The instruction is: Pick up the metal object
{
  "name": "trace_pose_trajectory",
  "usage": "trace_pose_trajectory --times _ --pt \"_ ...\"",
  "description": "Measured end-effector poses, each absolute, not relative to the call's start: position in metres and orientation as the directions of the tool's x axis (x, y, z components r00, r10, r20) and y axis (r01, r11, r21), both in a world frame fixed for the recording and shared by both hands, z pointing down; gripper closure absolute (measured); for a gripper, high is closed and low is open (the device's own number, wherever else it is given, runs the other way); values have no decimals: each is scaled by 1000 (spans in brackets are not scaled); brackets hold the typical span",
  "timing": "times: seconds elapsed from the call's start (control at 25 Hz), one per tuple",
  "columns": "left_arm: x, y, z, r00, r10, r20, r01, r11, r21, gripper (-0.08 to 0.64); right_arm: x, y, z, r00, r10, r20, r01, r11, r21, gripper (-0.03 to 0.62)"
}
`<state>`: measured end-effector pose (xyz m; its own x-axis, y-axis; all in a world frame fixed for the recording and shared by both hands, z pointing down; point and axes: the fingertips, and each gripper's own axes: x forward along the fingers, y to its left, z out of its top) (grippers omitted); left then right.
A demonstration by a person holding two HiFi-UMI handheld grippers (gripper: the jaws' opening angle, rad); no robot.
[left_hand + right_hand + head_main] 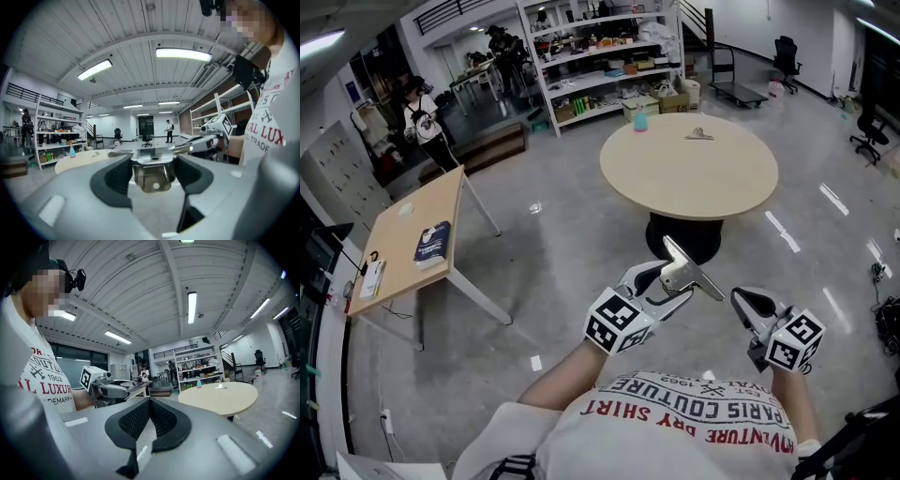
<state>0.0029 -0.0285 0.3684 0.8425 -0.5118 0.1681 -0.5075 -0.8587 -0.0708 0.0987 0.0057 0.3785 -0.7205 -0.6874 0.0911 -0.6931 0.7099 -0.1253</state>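
Note:
The metal object (688, 271), a shiny folded bracket, is held up in front of the person's chest. My left gripper (667, 280) is shut on it. In the left gripper view the bracket (153, 171) sits between the two dark pads, with a hole in its lower face. My right gripper (744, 302) hangs beside it on the right, apart from the bracket, with its jaws shut and nothing between them. In the right gripper view its black pads (161, 417) meet at the tip, and the left gripper (123, 388) with the bracket (139, 388) shows beyond them.
A round wooden table (689, 173) stands ahead with a small blue bottle (639, 120) and a small metal clip (698, 134) on it. A rectangular desk (401, 234) with a book (433, 244) stands at left. Shelves (600, 66) and people stand at the back.

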Motion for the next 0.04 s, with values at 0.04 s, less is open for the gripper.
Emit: trace_pose_trajectory --times 0.04 --pt "6 -28 368 842 -512 169 -508 -858 -72 282 101 6 379 -721 -687 91 -693 710 -125 591"
